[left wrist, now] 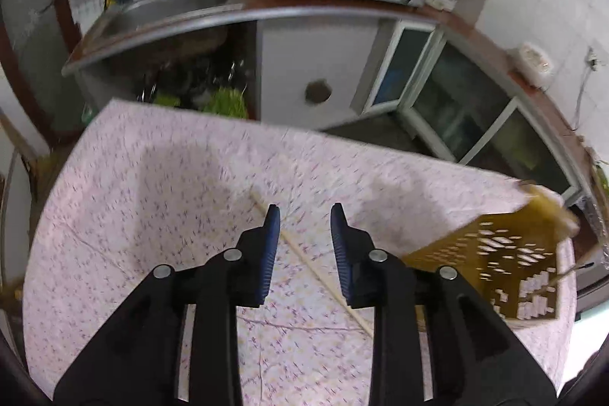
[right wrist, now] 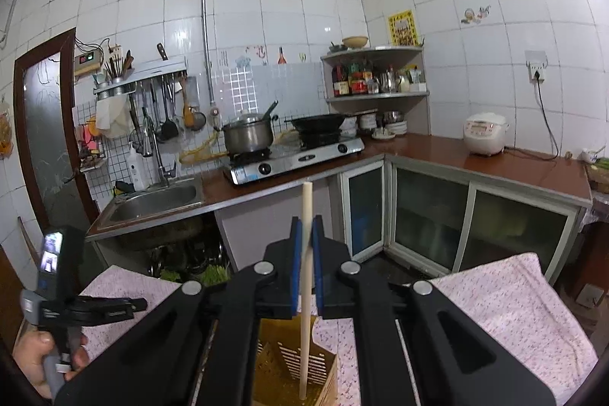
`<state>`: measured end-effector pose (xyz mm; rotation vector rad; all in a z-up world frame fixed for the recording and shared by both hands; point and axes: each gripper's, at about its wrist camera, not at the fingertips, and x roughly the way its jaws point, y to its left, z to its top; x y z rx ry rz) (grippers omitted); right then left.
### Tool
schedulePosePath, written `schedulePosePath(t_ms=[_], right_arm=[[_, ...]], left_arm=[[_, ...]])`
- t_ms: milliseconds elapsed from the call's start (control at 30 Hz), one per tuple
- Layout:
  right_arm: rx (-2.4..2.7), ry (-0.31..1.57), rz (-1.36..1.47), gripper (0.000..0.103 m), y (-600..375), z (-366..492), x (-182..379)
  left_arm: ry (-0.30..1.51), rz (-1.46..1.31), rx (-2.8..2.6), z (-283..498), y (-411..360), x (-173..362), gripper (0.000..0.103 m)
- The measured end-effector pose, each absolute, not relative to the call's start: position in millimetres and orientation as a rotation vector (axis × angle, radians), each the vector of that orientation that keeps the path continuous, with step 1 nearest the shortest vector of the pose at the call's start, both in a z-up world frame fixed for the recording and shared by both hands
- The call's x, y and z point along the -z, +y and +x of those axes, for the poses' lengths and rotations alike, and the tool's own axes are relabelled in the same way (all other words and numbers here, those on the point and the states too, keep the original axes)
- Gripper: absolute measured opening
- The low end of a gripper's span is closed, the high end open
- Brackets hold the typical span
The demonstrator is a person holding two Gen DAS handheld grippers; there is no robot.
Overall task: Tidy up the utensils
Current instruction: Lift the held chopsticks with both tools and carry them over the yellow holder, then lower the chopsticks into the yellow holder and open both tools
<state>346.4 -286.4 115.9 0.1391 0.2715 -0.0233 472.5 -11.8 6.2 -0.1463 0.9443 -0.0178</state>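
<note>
My left gripper (left wrist: 305, 215) is open and empty, hovering above a single pale chopstick (left wrist: 304, 255) that lies diagonally on the pink flowered tablecloth (left wrist: 152, 196). A yellow perforated utensil holder (left wrist: 502, 265) stands at the table's right side. In the right wrist view my right gripper (right wrist: 306, 227) is shut on another pale chopstick (right wrist: 306, 273), held upright with its lower end inside the yellow holder (right wrist: 293, 368). The left gripper's handle and the hand holding it (right wrist: 57, 311) show at the left of that view.
Beyond the table runs a kitchen counter (right wrist: 437, 151) with a steel sink (right wrist: 152, 200), a gas stove (right wrist: 297, 158) with a pot and a wok, a rice cooker (right wrist: 484, 134) and glass-door cabinets (right wrist: 430, 219). An open space under the sink holds dark items.
</note>
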Motion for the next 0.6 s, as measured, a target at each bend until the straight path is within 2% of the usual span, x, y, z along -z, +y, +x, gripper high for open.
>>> schedulePosePath(t_ms=[167,300,467,500,600], right_arm=[[0.007,0.311,0.134,0.006,-287,359,-92],[-0.007,0.342,0.136,0.006,-287,368,-81],[-0.027,0.362,0.134,0.006,-285,376,-72],[-0.032,0.366,0.131,0.006,-284,377,-71],[-0.043,0.366,0.123,0.006,-282,377,-69]], left_arm=[[1.005,-0.166,-0.021,493,-4,28,0.027],[1.051,-0.196,-0.050,510,3,48,0.035],[1.133,-0.197,-0.099,533,9,76,0.036],[1.146,-0.200,-0.109,536,10,81,0.035],[1.184,-0.195,-0.130,548,11,95,0.021]])
